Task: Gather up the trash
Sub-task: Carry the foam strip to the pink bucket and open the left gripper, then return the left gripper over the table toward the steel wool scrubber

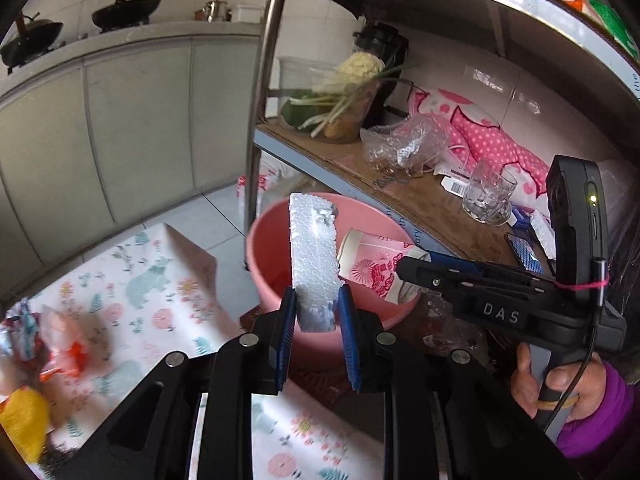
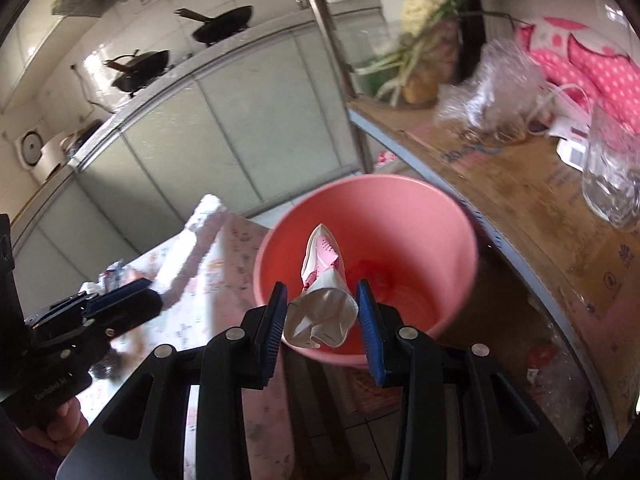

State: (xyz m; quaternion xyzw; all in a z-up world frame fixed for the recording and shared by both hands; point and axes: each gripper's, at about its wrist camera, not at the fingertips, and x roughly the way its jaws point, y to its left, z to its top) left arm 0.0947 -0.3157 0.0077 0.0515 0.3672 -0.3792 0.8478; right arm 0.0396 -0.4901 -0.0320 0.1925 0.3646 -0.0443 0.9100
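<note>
The left fingers [image 1: 318, 308] were clamped on a slab of white foam [image 1: 314, 258], which stood upright between the blue pads. The right fingers [image 2: 322, 304] pinched a crushed paper cup [image 2: 322, 308], its white base squashed between the pads and its pink-printed mouth pointing away toward twelve o'clock.

Just beyond both grips sat a pink bucket [image 2: 400, 216]. In the right view the cup hung over the bucket's open mouth, near its rim at six o'clock, and the inside looked bare save for a wet red patch on the bottom. In the left view the foam stood in front of the bucket, and only here did the cup show its side, with the right gripper's body coming in from four o'clock, held by a hand [image 1: 560, 384] in a purple sleeve.

At nine o'clock of the bucket was a floral cloth [image 1: 132, 280]. The left view alone showed the litter on it at eight o'clock: a crumpled wrapper [image 1: 22, 328], an orange-and-white scrap [image 1: 70, 354] and something yellow [image 1: 24, 420], all blurred. The right view showed the left gripper [image 2: 120, 300] over that cloth, at nine o'clock.

At two o'clock ran a wooden shelf [image 2: 520, 200] carrying a glass [image 2: 612, 184], a clear bag [image 2: 496, 92] and vegetables [image 2: 420, 40]. Woks [image 1: 126, 10] stood on the far counter [image 1: 160, 30] at eleven o'clock.
</note>
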